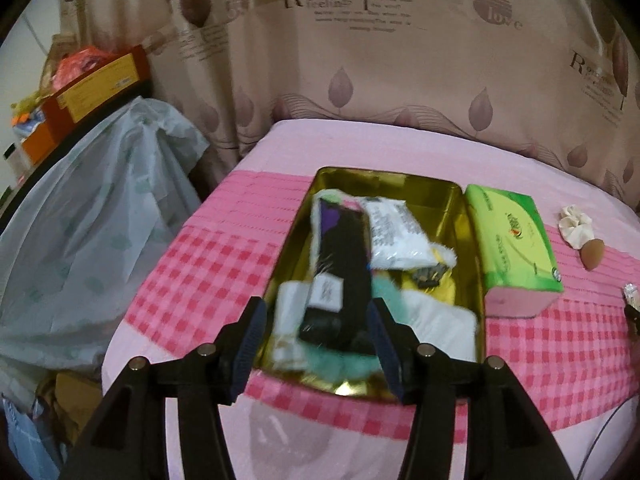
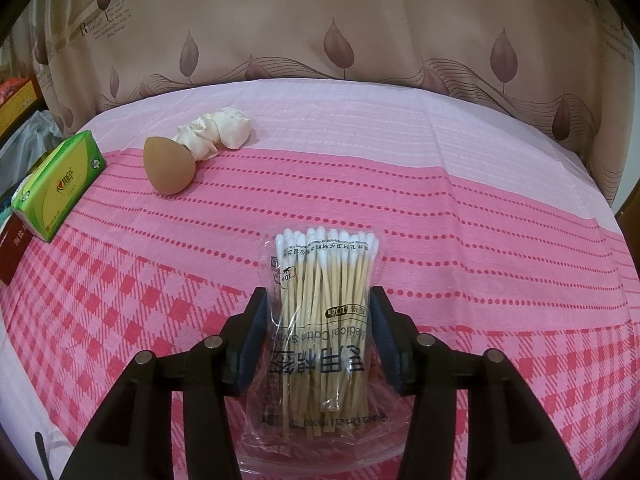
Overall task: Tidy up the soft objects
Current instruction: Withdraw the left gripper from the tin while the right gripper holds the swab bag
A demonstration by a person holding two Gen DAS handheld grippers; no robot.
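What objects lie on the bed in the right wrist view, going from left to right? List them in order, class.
Green tissue pack → brown makeup sponge → cream scrunchie → bag of cotton swabs, which sits between the right gripper fingers.

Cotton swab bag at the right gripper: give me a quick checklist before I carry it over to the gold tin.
1. Cotton swab bag between right gripper fingers: ok.
2. Pads pressing firmly on bag: cannot tell.
3. Left gripper open, holding nothing: ok.
4. Left gripper away from gold tin: not ok, it hangs over the near end.
5. Free room in tin: ok, far end bare.
6. Tissue pack beside tin, not blocking its opening: ok.
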